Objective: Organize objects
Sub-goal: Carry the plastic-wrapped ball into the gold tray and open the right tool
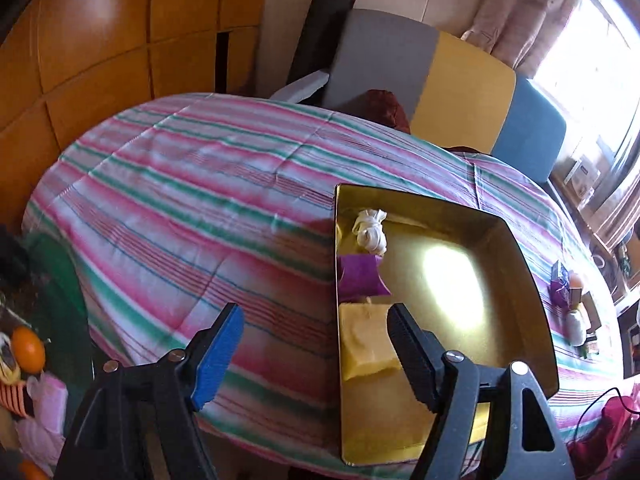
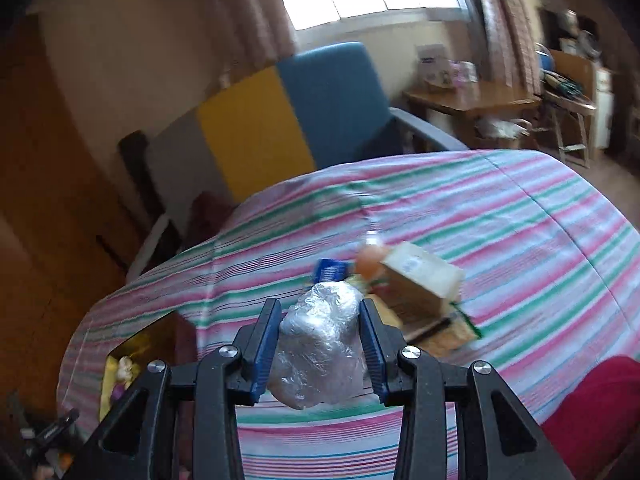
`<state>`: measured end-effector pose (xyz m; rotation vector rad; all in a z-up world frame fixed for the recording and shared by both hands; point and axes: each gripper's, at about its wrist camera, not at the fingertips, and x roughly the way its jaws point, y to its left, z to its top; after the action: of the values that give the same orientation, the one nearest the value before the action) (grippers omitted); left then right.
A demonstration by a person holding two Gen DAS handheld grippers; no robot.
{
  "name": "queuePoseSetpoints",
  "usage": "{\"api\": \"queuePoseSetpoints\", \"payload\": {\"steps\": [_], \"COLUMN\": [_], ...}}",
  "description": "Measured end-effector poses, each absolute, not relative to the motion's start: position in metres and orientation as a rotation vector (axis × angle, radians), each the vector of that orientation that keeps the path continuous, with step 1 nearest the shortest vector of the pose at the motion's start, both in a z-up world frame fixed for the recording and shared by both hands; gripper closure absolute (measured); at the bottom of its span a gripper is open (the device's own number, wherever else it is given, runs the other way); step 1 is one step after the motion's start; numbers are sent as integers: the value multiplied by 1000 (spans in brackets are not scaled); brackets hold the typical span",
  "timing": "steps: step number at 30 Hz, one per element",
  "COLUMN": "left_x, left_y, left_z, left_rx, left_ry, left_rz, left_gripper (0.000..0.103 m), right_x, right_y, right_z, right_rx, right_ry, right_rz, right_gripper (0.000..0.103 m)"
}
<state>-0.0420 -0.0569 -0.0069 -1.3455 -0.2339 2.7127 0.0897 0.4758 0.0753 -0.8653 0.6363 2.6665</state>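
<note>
Left wrist view: the left gripper [image 1: 316, 354] hangs with its jaws spread wide and nothing between them. The right-hand jaw overlaps the near left corner of the gold tray [image 1: 536, 300], which lies on the striped bedspread [image 1: 180, 200]; the left-hand jaw hangs over bare cloth. Three things lie in a row along the tray's left wall: a yellow cloth [image 1: 366, 340] just beside the right-hand jaw, a purple pouch [image 1: 360, 276] beyond it, and a white knotted bundle [image 1: 372, 230] farthest off. Packing them against one wall looks deliberate, since it leaves the tray's right half bare for more. Beyond the tray's far right side a small cluster of loose items [image 1: 572, 304] waits on the cloth. The bed's near edge curves away under the jaws, so there is open room to draw back.

Right wrist view: the right gripper [image 2: 320, 338] is clenched on a plastic-wrapped bundle [image 2: 320, 340], which fills the gap and bulges past the tips, squeezed on both flanks. Just ahead of the tips sit a tilted cream box [image 2: 424, 280], an orange round thing [image 2: 368, 264] and a blue packet [image 2: 332, 270], blurred and crowded together. The tray's corner shows low to the left of the jaws, with clear striped cloth between, so I judge the carry path unobstructed.
</note>
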Motion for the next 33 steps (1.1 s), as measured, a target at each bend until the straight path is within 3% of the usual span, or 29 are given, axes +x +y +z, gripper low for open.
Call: {"api": "queuePoseSetpoints", "payload": {"steps": [6, 16, 25, 31, 33], "left_x": [-33, -29, -31, -31, -31], "left_y": [-65, -85, -92, -93, -91], "left_z": [1, -7, -18, -18, -17], "left_rx": [-1279, -1306, -1327, -1322, -1314], "left_ry": [-268, -337, -369, -351, -336], "left_rz": [2743, 2748, 2729, 2746, 2747], "left_gripper": [31, 31, 31, 31, 31], "right_x": [32, -27, -39, -35, -35], "right_y": [339, 145, 90, 86, 90], "right_z": [77, -23, -65, -73, -71], "right_rx": [-1150, -1794, -1970, -1999, -1984], "right_ry": [498, 171, 66, 81, 141], "right_rz": [3028, 3146, 3120, 3133, 3155], "right_gripper": [63, 63, 62, 56, 49]}}
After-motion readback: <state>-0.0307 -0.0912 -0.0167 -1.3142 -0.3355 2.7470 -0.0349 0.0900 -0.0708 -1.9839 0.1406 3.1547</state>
